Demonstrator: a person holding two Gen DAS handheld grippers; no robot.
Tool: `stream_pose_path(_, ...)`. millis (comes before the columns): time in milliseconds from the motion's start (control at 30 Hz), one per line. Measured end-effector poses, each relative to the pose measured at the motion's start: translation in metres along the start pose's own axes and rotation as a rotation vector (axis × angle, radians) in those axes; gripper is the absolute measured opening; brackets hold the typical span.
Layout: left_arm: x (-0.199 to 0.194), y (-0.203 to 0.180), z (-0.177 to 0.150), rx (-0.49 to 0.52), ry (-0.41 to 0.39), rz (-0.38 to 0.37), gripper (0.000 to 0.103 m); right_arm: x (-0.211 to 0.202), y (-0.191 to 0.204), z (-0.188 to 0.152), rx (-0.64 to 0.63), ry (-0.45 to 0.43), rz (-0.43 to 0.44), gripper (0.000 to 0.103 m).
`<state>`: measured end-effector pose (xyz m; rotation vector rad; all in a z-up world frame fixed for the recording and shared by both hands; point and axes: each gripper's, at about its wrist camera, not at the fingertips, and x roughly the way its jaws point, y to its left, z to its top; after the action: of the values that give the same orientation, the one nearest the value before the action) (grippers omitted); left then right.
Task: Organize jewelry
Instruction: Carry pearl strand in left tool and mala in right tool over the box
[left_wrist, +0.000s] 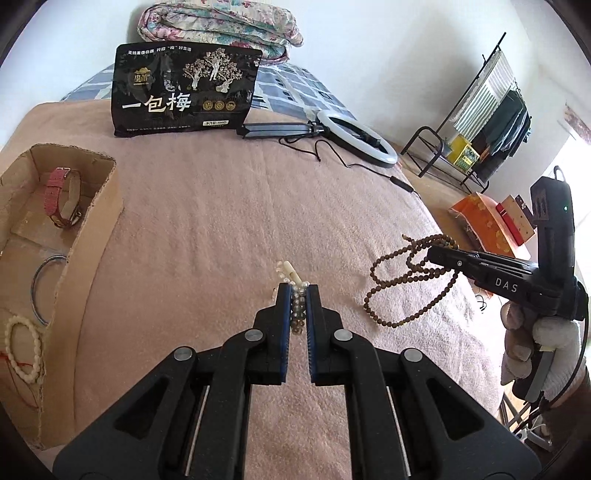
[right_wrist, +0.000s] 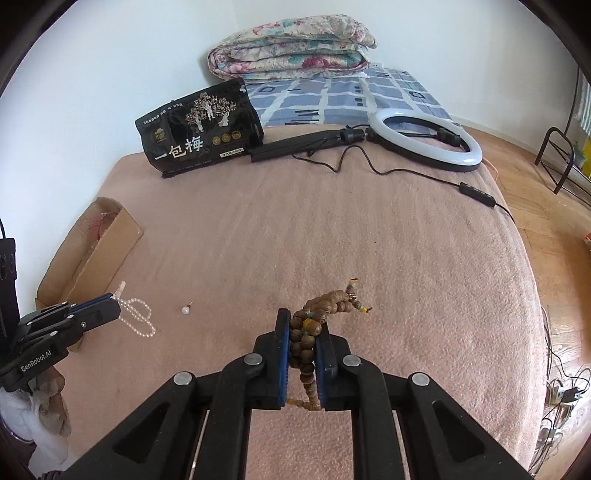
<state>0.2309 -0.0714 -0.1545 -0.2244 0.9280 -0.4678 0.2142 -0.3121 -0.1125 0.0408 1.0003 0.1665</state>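
left gripper (left_wrist: 298, 295) clenched on pearl strand (right_wrist: 138, 319), loops dangling off the pink blanket (left_wrist: 221, 221) | right gripper (right_wrist: 302, 325) grasping wooden bead strand (right_wrist: 334, 301), long axis along its fingers, loops hanging | cardboard box (left_wrist: 99, 218): pink watch (left_wrist: 61, 197) upright, metal bangle (left_wrist: 46, 288), cream bead bracelet (left_wrist: 22, 347) | pearl stud (right_wrist: 185, 310) lying loose on the blanket

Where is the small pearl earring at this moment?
In the right wrist view the pearl earring lies loose on the pink blanket, left of centre, between the pearl strand held by the left claw and the right claw.
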Motion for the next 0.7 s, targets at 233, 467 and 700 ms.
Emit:
stream_pose_path(233, -0.034, -0.002, 0.009, 0.016, -0.050, 0.002, 0.006, -0.024, 0.008, 0.004, -0.010, -0.042, 0.012, 0.009)
stream_pose_path(467, -0.063, -0.001, 0.011, 0.029, -0.093, 0.015, 0.006, -0.049, 0.022, 0.010, -0.027, -0.085, 0.026, 0.009)
stream_pose_path(700, -0.087, 0.004, 0.013, 0.026, -0.128, 0.029, 0.006, -0.073, 0.048, 0.017, -0.063, -0.125, 0.049, 0.009)
